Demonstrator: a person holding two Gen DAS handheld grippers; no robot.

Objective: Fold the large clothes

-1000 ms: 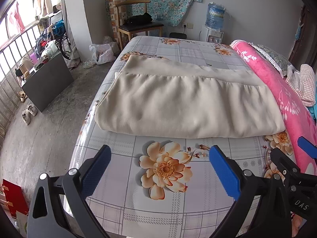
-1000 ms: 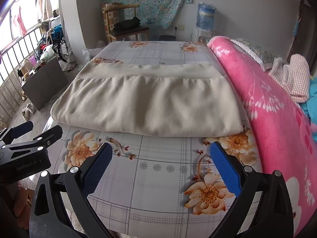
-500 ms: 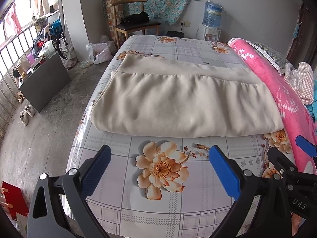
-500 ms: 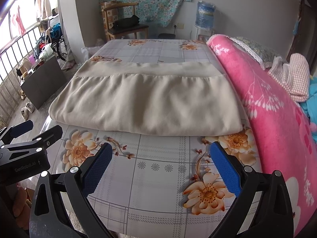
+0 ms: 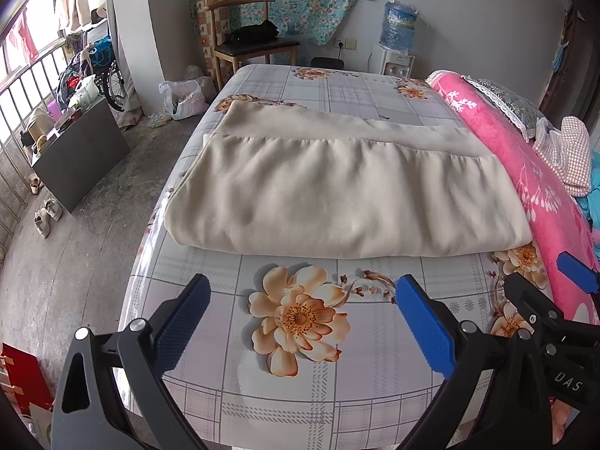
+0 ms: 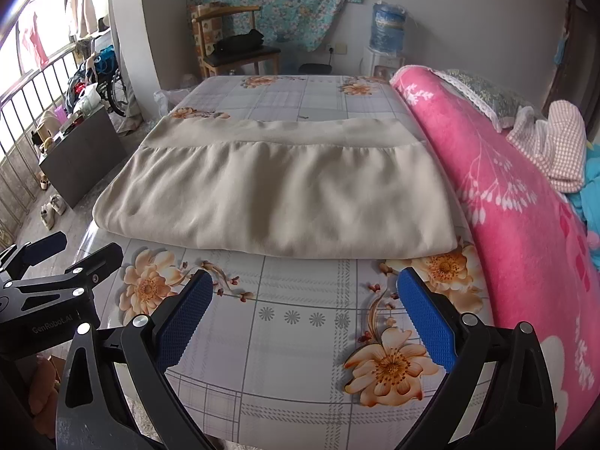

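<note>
The folded beige garment [image 5: 345, 191] lies flat across the floral bedsheet [image 5: 300, 375], ahead of both grippers and apart from them, its right edge beside the pink blanket [image 6: 525, 225]. Left gripper [image 5: 300, 296]: jaws spread wide, empty, above bare sheet. Right gripper [image 6: 303, 292]: likewise wide, holding nothing, touching nothing.

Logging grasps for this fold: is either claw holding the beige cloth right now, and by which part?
Nothing is held. The left claw and right claw are both open above the bedsheet, short of the cloth.
</note>
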